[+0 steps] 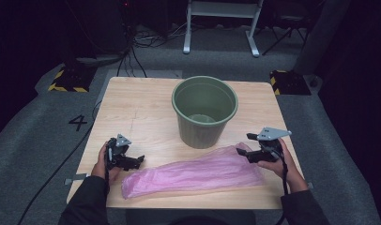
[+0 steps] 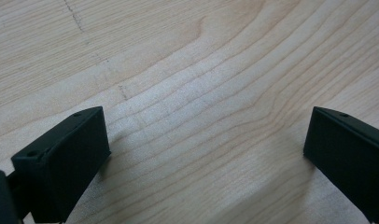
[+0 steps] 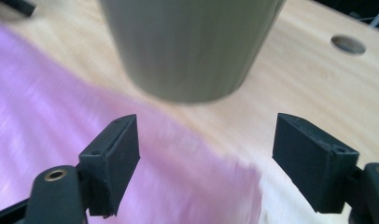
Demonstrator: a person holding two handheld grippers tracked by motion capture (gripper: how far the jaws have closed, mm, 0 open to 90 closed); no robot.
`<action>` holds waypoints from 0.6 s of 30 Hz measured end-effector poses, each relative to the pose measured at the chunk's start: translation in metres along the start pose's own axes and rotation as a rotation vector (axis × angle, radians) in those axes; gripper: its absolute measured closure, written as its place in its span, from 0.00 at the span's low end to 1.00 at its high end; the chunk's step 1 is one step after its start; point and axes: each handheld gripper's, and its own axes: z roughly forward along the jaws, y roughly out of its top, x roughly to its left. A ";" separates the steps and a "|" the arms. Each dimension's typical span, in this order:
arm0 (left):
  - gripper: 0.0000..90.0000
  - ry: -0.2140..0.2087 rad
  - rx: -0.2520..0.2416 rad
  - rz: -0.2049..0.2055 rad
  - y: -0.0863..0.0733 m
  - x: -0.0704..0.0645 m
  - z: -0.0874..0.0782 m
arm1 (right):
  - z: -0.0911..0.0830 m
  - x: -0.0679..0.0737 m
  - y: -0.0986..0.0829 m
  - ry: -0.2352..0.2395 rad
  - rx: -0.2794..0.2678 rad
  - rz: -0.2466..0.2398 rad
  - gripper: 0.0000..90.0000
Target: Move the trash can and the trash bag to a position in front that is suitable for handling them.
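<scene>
A green plastic bucket (image 1: 205, 111) stands upright in the middle of the wooden table (image 1: 141, 108). A thin pink plastic bag (image 1: 193, 173) lies flat in front of it, along the near edge. My left gripper (image 1: 138, 161) is held low just left of the bag's left end, jaws wide open over bare wood (image 2: 201, 116). My right gripper (image 1: 241, 153) hovers at the bag's right end, open, with the pink bag (image 3: 61, 126) under its jaws and the bucket's wall (image 3: 187, 46) just beyond. Neither gripper holds anything.
Cables trail off the table's left side onto grey carpet. A white metal frame (image 1: 221, 23) and yellow-black striped bases (image 1: 66, 79) stand on the floor behind the table. The table has a round hole (image 3: 348, 44) near the bucket.
</scene>
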 end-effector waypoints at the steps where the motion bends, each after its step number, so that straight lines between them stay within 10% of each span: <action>1: 0.00 0.000 0.000 0.000 0.000 0.000 0.000 | -0.004 0.002 -0.005 0.001 0.007 0.000 0.25; 8: 0.00 0.000 0.000 0.000 0.000 0.000 0.000 | -0.001 0.019 -0.036 0.015 0.122 -0.027 0.32; 18: 0.00 0.004 0.000 -0.003 0.000 -0.001 0.000 | 0.020 0.010 -0.049 0.016 0.149 0.013 0.56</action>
